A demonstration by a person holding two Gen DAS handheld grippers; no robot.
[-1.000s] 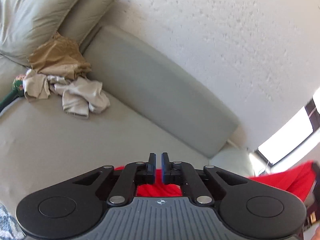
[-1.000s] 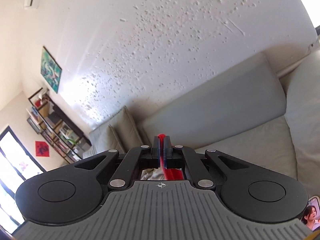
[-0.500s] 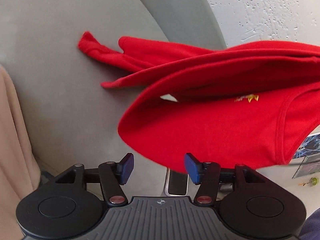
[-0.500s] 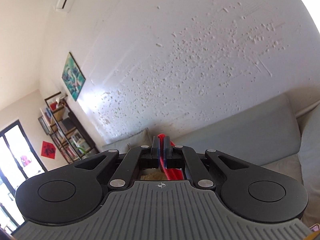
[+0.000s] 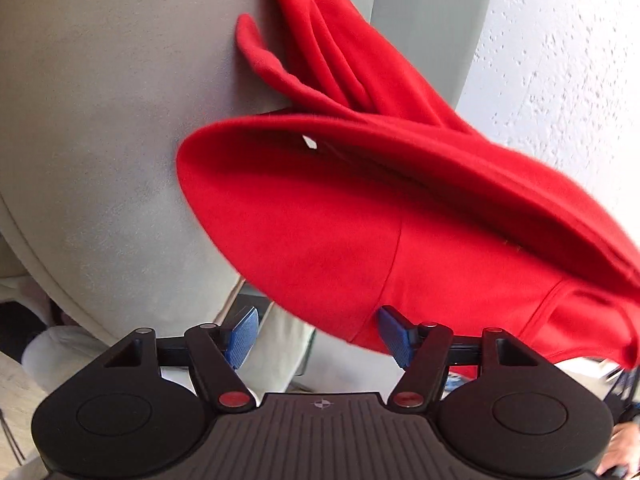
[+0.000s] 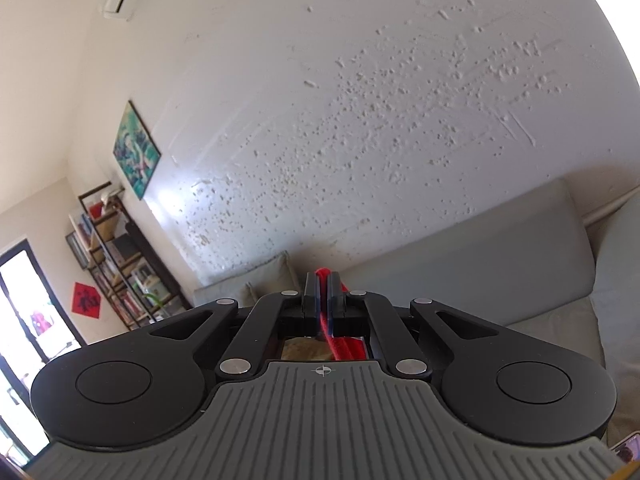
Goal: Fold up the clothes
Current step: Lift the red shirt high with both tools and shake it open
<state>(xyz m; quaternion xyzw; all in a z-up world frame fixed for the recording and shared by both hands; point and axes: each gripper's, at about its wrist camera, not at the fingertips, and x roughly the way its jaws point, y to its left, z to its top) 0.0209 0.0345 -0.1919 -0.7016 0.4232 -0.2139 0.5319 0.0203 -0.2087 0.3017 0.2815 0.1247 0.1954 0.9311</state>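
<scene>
A red shirt [image 5: 360, 216] hangs in the air in the left wrist view, its far end trailing onto the grey sofa seat [image 5: 100, 140]. My left gripper [image 5: 318, 334] is open, its blue pads just under the shirt's lower hem, holding nothing. My right gripper [image 6: 322, 292] is shut on a pinched fold of the red shirt [image 6: 340, 346], held up high and pointing at the white wall. The rest of the shirt is hidden below the right gripper.
The grey sofa backrest [image 6: 460, 272] runs along the textured white wall [image 6: 360, 120]. A cushion [image 6: 272, 276] sits at the sofa's far end. A bookshelf [image 6: 116, 264] and a picture [image 6: 136, 150] stand at the left.
My left gripper has let go of the shirt, opened, and swung down to look at the hanging shirt from below. My right gripper has lifted, still shut on the shirt.
</scene>
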